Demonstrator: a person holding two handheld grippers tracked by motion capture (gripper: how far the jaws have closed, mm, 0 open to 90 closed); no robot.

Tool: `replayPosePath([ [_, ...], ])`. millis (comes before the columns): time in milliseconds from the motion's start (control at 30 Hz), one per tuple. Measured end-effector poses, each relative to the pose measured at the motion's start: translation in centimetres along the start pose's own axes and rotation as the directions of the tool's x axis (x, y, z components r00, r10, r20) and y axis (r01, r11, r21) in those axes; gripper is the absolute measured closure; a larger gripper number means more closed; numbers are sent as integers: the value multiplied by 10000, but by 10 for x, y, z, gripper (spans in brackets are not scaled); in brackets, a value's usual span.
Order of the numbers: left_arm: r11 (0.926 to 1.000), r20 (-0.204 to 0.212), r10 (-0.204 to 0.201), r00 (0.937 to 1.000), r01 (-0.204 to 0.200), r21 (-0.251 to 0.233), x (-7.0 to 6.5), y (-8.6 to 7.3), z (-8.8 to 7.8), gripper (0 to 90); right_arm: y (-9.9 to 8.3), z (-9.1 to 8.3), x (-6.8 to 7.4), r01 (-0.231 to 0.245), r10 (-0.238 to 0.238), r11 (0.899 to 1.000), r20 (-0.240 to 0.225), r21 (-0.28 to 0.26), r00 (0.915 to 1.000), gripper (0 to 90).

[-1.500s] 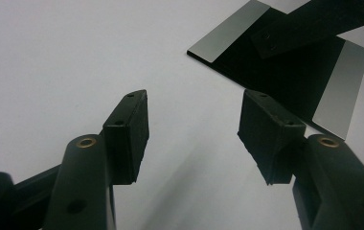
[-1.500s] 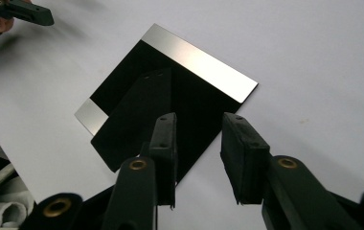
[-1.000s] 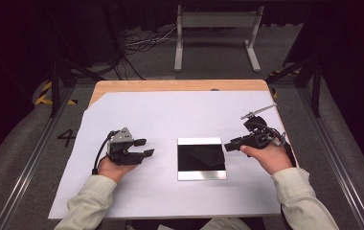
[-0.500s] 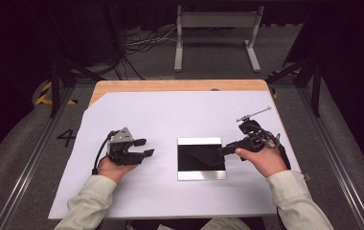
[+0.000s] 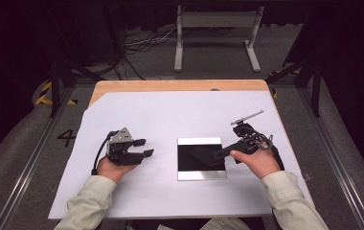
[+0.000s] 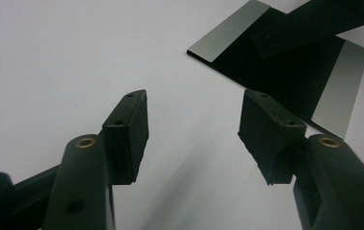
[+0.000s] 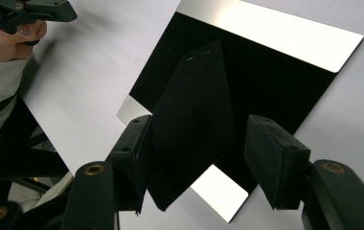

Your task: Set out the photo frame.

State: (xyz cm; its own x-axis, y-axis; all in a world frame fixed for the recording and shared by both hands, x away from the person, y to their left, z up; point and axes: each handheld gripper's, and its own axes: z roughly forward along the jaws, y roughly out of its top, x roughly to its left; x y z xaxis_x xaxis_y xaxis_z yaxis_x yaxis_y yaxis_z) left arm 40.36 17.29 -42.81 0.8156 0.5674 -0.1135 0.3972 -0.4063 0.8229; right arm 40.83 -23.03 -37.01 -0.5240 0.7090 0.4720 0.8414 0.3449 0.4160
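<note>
White sheet (image 5: 170,115) bare; black flap (image 7: 189,129) btwn right claw (image 7: 194,163).

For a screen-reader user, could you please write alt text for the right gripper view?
The right gripper's open black jaws straddle the black fold-out stand on a silver-edged picture frame lying face down on white paper. The left gripper shows top left.

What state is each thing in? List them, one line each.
Frame: flat on the sheet, back up.
Stand: seems lifted off the frame's back, between the right gripper's jaws, not clamped.
Right gripper: open, jaws just been opening, astride the stand.
Left gripper: open, empty, beside the frame.
Sheet: spread flat on the table.
</note>
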Motion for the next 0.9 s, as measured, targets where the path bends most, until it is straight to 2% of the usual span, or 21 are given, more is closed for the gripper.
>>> replayPosePath([
  [300,10000,-30,-31,10000,31,-44,1,-1,-1,440,2,11,-1,-106,111,9994,-154,332,9998,418],
  [600,10000,-4,-44,10000,44,-29,0,-1,0,440,4,22,-2,-182,218,9980,-594,612,9980,403],
  [800,10000,1,-36,10000,36,-12,0,-1,0,440,5,25,0,-143,187,9974,-618,705,9979,397],
  [900,10000,13,-7,10000,7,-2,1,-1,0,440,5,25,-1,-267,317,9967,-663,761,9973,394],
])
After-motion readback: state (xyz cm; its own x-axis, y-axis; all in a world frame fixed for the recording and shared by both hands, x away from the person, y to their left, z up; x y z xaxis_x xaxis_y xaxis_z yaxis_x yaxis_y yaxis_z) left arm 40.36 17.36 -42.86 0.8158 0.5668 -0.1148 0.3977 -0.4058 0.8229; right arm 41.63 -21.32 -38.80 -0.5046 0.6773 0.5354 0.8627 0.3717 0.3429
